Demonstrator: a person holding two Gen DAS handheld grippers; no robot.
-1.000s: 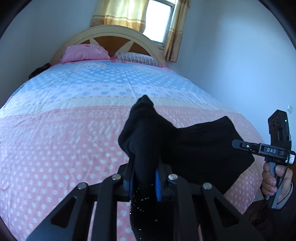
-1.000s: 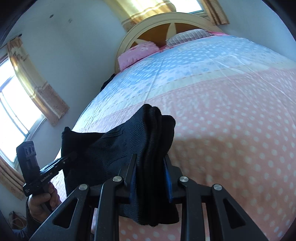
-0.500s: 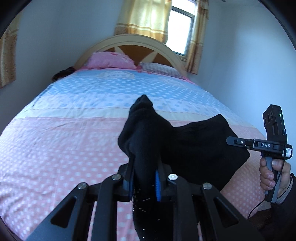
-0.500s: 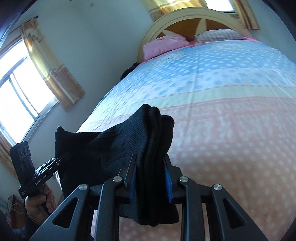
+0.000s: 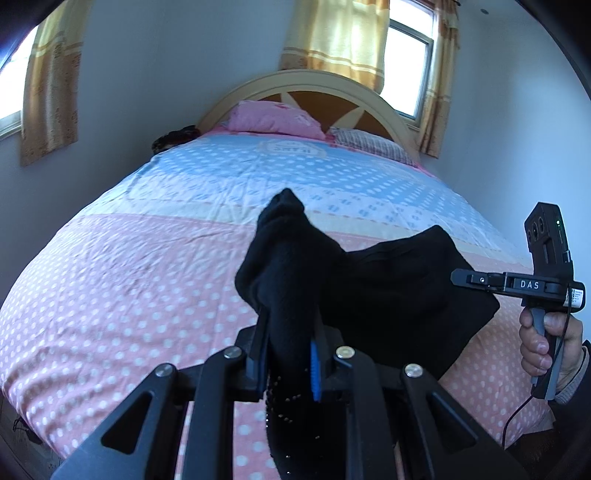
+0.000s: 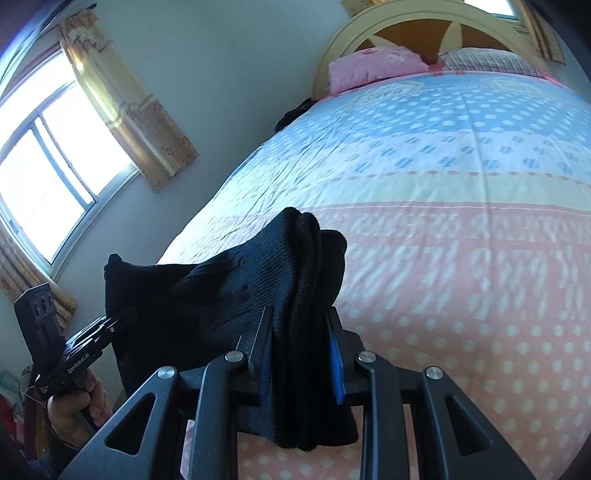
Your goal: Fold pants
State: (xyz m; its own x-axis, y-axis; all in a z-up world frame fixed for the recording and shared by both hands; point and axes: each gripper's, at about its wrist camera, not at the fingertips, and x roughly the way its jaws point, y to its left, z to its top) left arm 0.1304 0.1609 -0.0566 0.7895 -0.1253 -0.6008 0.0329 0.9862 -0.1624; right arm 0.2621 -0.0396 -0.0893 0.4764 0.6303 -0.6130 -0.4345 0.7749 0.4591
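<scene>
Daylit windows [image 6: 55, 173] glare; bedspread [image 6: 498, 266] motion-blurred, fisheye corners dark.

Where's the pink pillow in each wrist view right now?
Left wrist: the plain pink fabric pillow sits top centre, against the headboard.
Right wrist: same pillow, upper right of centre.
Shared landmark: the arched cream wooden headboard behind it.

My left gripper [image 5: 288, 354] pinches a bunched fold of the black pants [image 5: 388, 295] between its fingers [image 5: 314, 365], above the dotted pink bed [image 5: 129, 295]. My right gripper [image 5: 461, 277] meets the cloth's far edge, trigger squeezed by my hand [image 5: 546, 343].
</scene>
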